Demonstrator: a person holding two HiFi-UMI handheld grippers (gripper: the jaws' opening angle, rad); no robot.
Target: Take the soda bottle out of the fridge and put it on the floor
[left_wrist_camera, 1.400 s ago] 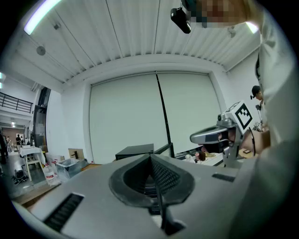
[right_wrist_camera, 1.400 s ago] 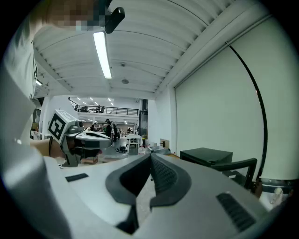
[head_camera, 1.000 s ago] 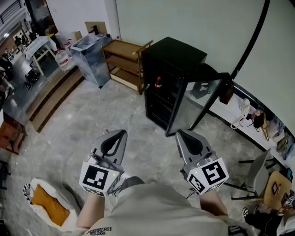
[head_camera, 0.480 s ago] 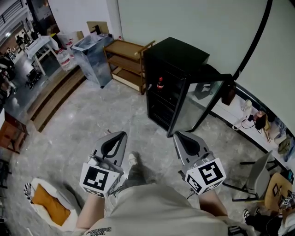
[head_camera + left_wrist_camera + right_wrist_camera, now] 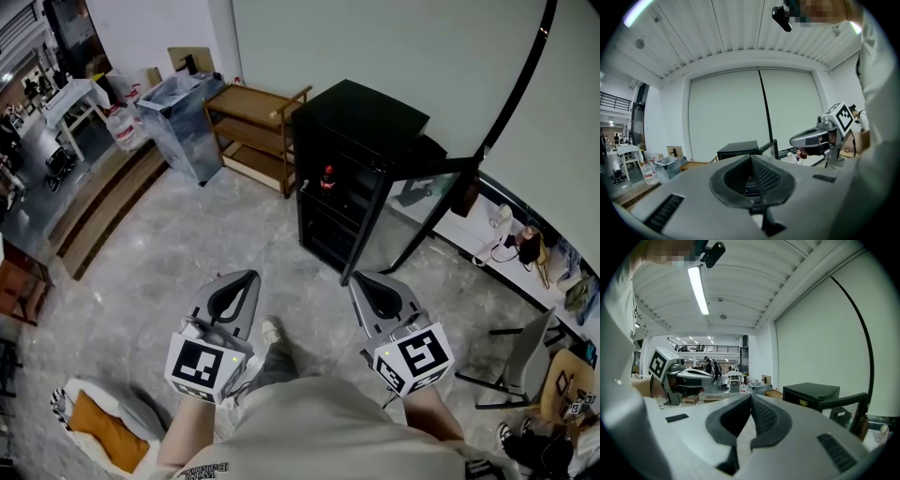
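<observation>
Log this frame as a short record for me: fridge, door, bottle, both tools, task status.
fridge: small, black, standing by the wall
door: glass, swung open
soda bottle: upright on an upper shelf inside the fridge, red cap
left tool: shut, empty, well short of the fridge
right tool: shut, empty, well short of the fridge
task status: bottle not yet touched or taken out

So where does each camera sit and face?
Head view: on the head, steeply down at the floor, open fridge, soda bottle; forearms, left gripper, right gripper show.
Left gripper view: on that gripper, along its shut jaws toward the fridge; right gripper at right.
Right gripper view: on that gripper, along its shut jaws; left gripper at left.
All share the fridge.
</observation>
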